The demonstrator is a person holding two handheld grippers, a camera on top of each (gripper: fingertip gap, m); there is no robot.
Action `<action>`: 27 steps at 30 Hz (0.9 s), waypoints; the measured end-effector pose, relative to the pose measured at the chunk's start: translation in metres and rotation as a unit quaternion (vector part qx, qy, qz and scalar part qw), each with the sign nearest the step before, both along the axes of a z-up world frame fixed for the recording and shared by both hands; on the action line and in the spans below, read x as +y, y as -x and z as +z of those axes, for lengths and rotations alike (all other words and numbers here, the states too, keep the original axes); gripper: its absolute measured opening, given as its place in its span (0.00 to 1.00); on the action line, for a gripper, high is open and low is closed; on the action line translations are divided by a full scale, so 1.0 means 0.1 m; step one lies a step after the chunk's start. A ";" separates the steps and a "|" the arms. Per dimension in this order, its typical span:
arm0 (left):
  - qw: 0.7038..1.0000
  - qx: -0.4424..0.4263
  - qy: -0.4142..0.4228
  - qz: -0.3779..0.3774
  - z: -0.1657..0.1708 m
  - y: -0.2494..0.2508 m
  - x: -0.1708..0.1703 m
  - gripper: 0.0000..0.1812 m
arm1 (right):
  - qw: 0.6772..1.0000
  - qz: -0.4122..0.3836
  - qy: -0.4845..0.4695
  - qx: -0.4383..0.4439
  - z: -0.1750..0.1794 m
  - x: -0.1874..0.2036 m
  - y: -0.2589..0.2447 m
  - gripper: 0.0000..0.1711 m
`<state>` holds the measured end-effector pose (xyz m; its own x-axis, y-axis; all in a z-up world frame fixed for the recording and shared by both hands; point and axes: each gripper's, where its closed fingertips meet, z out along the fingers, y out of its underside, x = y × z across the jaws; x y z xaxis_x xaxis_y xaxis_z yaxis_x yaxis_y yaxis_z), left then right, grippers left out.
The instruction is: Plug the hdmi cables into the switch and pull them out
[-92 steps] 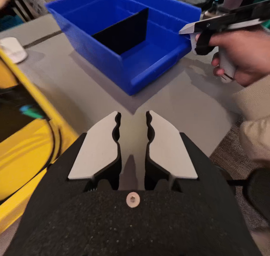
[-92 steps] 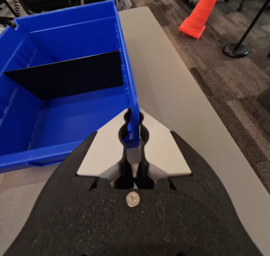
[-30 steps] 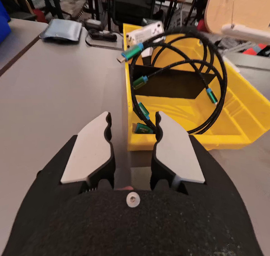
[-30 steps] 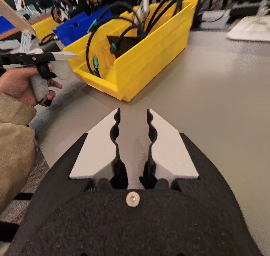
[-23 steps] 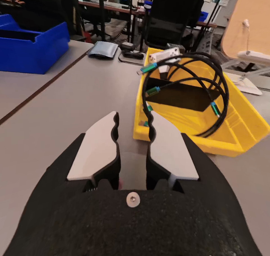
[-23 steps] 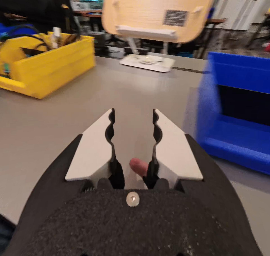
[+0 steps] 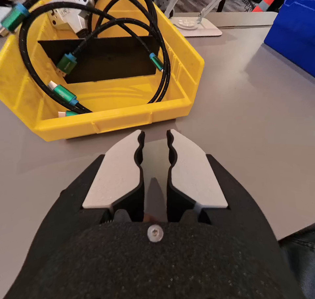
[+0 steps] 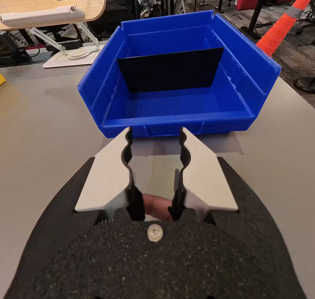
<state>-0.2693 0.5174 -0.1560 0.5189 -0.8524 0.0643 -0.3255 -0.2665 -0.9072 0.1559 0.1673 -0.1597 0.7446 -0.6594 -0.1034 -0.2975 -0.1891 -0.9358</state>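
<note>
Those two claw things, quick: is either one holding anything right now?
Left gripper: open, holding nothing, in front of the yellow bin.
Right gripper: open, holding nothing, facing the blue bin.

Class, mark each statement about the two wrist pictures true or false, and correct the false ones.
1. The cables lie coiled in the yellow bin. True.
2. The left gripper is shut on a cable plug. False: it is open and holds nothing, in front of the yellow bin.
3. The blue bin has a dark divider across it. True.
4. The switch box sits in the blue bin. False: it is at the back of the yellow bin, among the cables.
5. The right gripper is open and faces the blue bin. True.
</note>
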 end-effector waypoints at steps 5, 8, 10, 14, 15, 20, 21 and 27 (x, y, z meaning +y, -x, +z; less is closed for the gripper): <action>1.000 0.006 0.007 -0.001 -0.03 0.02 -0.02 0.14 | 1.000 0.003 0.007 -0.014 0.02 0.01 0.03 0.32; 1.000 0.005 0.006 0.000 -0.03 0.03 -0.01 0.14 | 1.000 0.008 0.007 -0.018 0.03 0.02 0.06 0.32; 1.000 0.009 0.000 0.007 -0.03 0.04 0.01 0.13 | 1.000 0.006 0.006 -0.019 0.03 0.02 0.05 0.32; 1.000 -0.006 -0.019 0.024 0.05 0.06 0.07 0.10 | 0.999 0.013 0.013 -0.028 0.02 0.06 0.05 0.32; 1.000 -0.006 -0.015 0.024 0.05 0.06 0.07 0.10 | 0.999 0.016 0.017 -0.030 0.01 0.07 0.06 0.32; 1.000 0.002 -0.003 0.018 0.00 0.05 0.06 0.11 | 0.999 0.032 0.024 -0.035 -0.01 0.14 0.11 0.32; 1.000 0.004 -0.005 0.018 -0.01 0.05 0.05 0.11 | 0.998 0.033 0.025 -0.037 0.00 0.14 0.12 0.32; 1.000 0.005 -0.011 0.021 0.01 0.07 0.05 0.11 | 0.999 0.028 0.018 -0.040 0.03 0.10 0.13 0.32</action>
